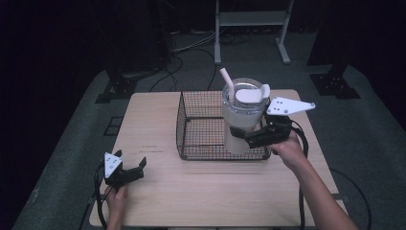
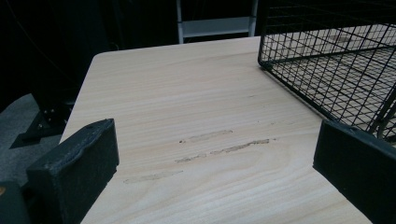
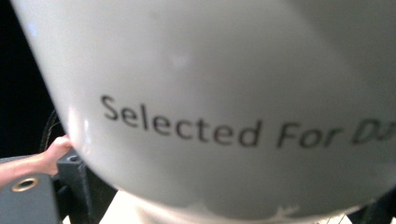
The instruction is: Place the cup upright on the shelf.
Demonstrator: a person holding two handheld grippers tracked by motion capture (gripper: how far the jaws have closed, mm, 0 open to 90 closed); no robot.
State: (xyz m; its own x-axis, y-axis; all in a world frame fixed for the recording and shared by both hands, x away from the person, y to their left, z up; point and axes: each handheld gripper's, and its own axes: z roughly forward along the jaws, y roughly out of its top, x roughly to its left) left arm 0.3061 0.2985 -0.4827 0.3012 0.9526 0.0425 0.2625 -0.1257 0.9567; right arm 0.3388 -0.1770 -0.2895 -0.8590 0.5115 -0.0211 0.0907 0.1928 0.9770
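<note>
A large white tumbler (image 1: pixel 243 114) with a clear lid and a pale straw (image 1: pixel 226 80) stands upright inside the black wire basket (image 1: pixel 181 125), at its right side. My right gripper (image 1: pixel 245 136) is shut on the tumbler's lower body from the right. In the right gripper view the tumbler (image 3: pixel 224 84) is very close, with the words "Selected For" printed on it, and one black finger (image 3: pixel 83 189) shows at its lower left. Whether its base touches the basket floor I cannot tell. My left gripper (image 1: pixel 130 161) is open and empty near the table's front left (image 2: pixel 215 168).
The basket sits mid-table on the light wooden table (image 1: pixel 158 191); its near corner (image 2: pixel 280 70) shows in the left gripper view. Scuff marks (image 2: pixel 219 147) streak the wood ahead of the left gripper. A metal stand (image 1: pixel 251 28) and cables lie on the floor beyond.
</note>
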